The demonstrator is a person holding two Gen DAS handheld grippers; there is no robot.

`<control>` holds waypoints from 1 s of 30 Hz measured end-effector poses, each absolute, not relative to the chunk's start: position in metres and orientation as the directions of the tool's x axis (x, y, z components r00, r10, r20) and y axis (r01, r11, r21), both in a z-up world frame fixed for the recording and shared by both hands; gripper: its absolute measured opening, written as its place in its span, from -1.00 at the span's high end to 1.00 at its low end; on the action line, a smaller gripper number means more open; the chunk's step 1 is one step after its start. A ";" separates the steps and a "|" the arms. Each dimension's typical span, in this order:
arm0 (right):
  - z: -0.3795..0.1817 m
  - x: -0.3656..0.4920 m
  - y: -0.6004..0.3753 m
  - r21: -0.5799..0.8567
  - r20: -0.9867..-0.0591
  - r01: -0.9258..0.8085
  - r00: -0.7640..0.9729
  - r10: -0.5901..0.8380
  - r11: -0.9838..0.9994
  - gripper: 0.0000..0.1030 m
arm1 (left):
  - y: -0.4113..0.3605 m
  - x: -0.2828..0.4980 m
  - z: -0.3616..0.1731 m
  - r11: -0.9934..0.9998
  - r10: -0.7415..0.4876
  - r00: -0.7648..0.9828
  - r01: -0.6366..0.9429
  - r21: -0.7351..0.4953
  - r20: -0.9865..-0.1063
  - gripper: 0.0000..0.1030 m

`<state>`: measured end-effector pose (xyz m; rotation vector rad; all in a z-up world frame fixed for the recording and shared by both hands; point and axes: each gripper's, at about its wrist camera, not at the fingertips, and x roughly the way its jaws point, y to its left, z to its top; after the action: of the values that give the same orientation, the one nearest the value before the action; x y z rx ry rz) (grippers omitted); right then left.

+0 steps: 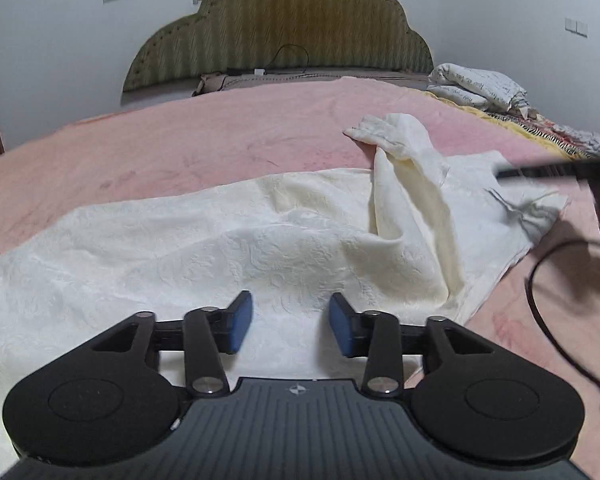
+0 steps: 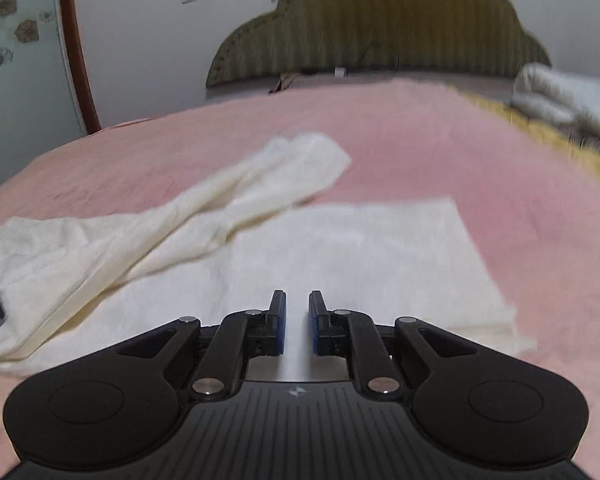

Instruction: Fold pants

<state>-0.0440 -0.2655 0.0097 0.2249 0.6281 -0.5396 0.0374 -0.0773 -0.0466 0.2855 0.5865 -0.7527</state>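
Cream-white textured fabric pants [image 1: 228, 240] lie spread across a pink plush blanket [image 1: 180, 132] covering the bed, one leg [image 1: 404, 184] twisted up and draped back over the rest. From the right wrist view the same pants [image 2: 340, 252] are blurred, so their creases are hard to make out. The left tool [image 1: 291, 325] hovers just above the cloth, its blue-padded fingers wide apart and holding nothing. The right tool [image 2: 297, 320] has its fingers nearly together with a narrow gap, empty. A dark cable [image 1: 548, 296] is cut off at the frame edge. Behind stands an olive scalloped padded headboard [image 1: 284, 28].
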 end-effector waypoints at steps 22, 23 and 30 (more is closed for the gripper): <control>-0.026 0.190 -0.290 -0.191 -0.737 0.444 0.524 -0.427 0.875 0.39 | -0.068 0.044 -0.058 0.713 -0.568 0.556 0.701 -0.025 -0.607 -0.96; -0.025 0.190 -0.290 -0.188 -0.733 0.450 0.527 -0.430 0.873 0.52 | -0.068 0.045 -0.058 0.712 -0.570 0.555 0.702 -0.027 -0.606 -0.96; 0.002 0.130 -0.306 0.146 -0.608 0.584 0.690 -0.393 0.799 0.81 | -0.067 0.045 -0.058 0.711 -0.571 0.553 0.702 -0.030 -0.606 -0.96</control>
<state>0.1297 -0.3064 0.0021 0.3436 0.5921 -0.5585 0.0450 -0.0670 -0.0579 0.2265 0.6297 -0.7603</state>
